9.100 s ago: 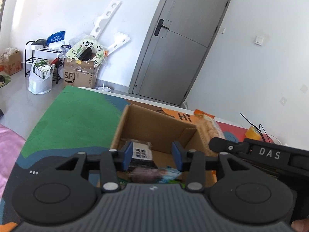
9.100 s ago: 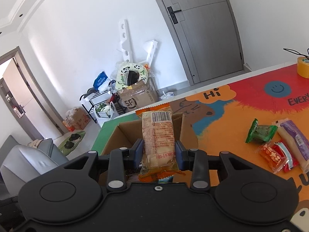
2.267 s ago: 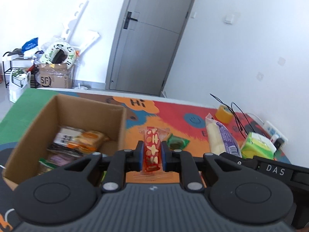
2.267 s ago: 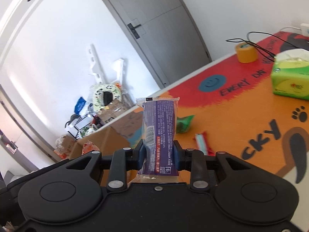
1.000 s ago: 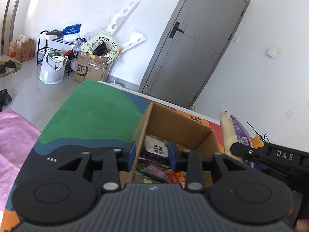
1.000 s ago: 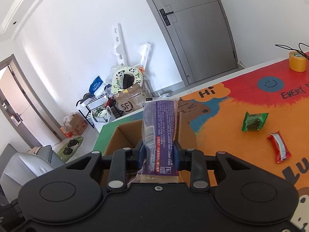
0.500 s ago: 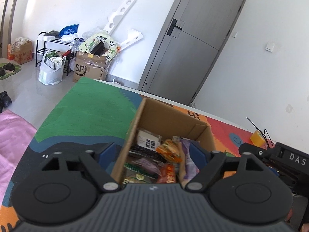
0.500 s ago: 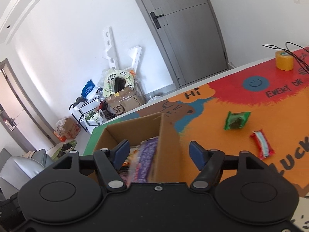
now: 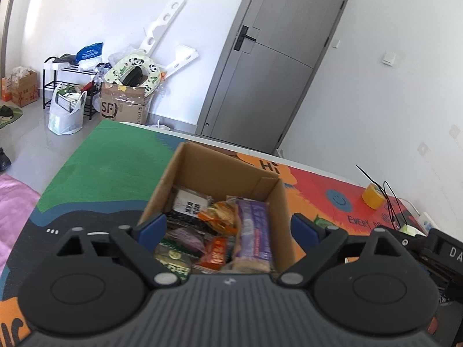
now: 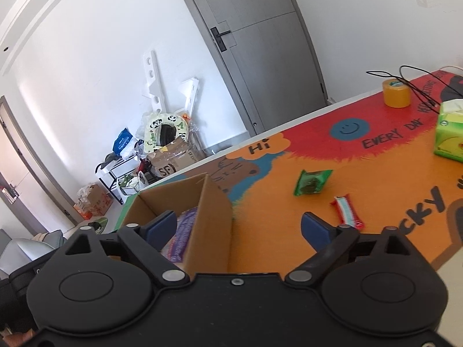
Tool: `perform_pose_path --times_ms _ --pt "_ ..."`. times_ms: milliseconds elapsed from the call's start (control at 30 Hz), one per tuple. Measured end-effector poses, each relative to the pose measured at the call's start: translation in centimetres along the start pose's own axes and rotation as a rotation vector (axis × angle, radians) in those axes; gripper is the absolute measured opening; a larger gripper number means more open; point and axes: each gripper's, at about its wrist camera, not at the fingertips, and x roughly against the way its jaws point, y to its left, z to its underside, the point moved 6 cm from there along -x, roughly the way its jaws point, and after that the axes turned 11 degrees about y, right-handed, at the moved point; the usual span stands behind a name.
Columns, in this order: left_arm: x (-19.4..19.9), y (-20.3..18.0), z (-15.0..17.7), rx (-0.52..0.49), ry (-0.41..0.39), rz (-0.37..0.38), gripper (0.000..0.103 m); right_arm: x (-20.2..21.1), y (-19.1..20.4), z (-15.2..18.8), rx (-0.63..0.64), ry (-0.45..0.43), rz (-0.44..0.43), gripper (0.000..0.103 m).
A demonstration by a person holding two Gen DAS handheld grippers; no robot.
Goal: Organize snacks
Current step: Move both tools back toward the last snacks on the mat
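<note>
An open cardboard box (image 9: 202, 170) stands on the colourful mat and holds several snack packs, among them a long purple pack (image 9: 254, 228) along its right side. My left gripper (image 9: 228, 231) is open and empty, just above the box's near edge. My right gripper (image 10: 237, 227) is open and empty, over the box's right wall (image 10: 214, 219); the purple pack (image 10: 185, 235) shows inside. A green snack pack (image 10: 312, 182) and a red and white bar (image 10: 346, 211) lie on the orange mat to the right of the box.
A roll of yellow tape (image 10: 396, 94) with black cables and a green tissue pack (image 10: 450, 134) sit at the mat's far right. The table edge runs behind the box. Beyond it are a grey door (image 9: 275, 66) and floor clutter (image 9: 124, 98).
Both grippers carried a snack over the box and opened. The purple pack left my right gripper and now lies in the box. My right gripper has swung right toward the mat.
</note>
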Motion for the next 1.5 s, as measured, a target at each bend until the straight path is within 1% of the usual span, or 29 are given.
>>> perform_pose_path --times_ms 200,467,667,900,1033,1133,1267,1300,1333,1400,1433,1467,1500 --pt "-0.3 -2.1 0.7 -0.043 0.017 0.023 0.094 1.1 -1.9 0.2 -0.014 -0.003 0.005 0.103" --pt "-1.3 -4.9 1.8 -0.075 0.039 0.041 0.096 2.5 -5.3 0.1 -0.055 -0.016 0.021 0.103" --pt "-2.3 -7.3 2.3 -0.094 0.064 0.09 0.096 3.4 -8.2 0.1 -0.098 -0.03 0.035 0.103" --pt "-3.3 -10.6 2.8 -0.175 0.072 0.133 0.095 3.6 -10.6 0.1 -0.133 -0.034 0.046 0.102" --pt "-4.5 -12.2 2.9 -0.208 0.092 0.144 0.095 3.2 -11.6 0.0 -0.145 -0.024 0.048 0.102" --pt "-5.7 -12.9 2.9 -0.222 0.108 0.131 0.094 2.7 -12.3 0.0 -0.148 -0.013 0.052 0.102" --pt "-7.4 -13.3 2.5 -0.216 0.125 0.122 0.093 1.5 -13.3 -0.3 -0.165 0.013 0.056 0.095" --pt "-7.6 -13.4 2.3 -0.217 0.125 0.117 0.092 1.2 -13.5 -0.3 -0.166 0.017 0.057 0.094" --pt "-7.9 -13.6 2.1 -0.221 0.122 0.11 0.091 0.8 -13.6 -0.4 -0.167 0.023 0.058 0.091" --pt "-8.7 -13.8 1.7 -0.229 0.122 0.099 0.086 -0.1 -14.0 -0.4 -0.168 0.041 0.064 0.085" --pt "-9.0 -14.0 1.6 -0.233 0.127 0.091 0.084 -0.7 -14.2 -0.4 -0.173 0.053 0.062 0.08" --pt "-9.4 -14.2 1.4 -0.235 0.132 0.086 0.08 -1.2 -14.3 -0.3 -0.178 0.066 0.057 0.074" --pt "-9.7 -14.3 1.3 -0.236 0.138 0.082 0.075 -1.7 -14.4 -0.3 -0.184 0.078 0.048 0.072"
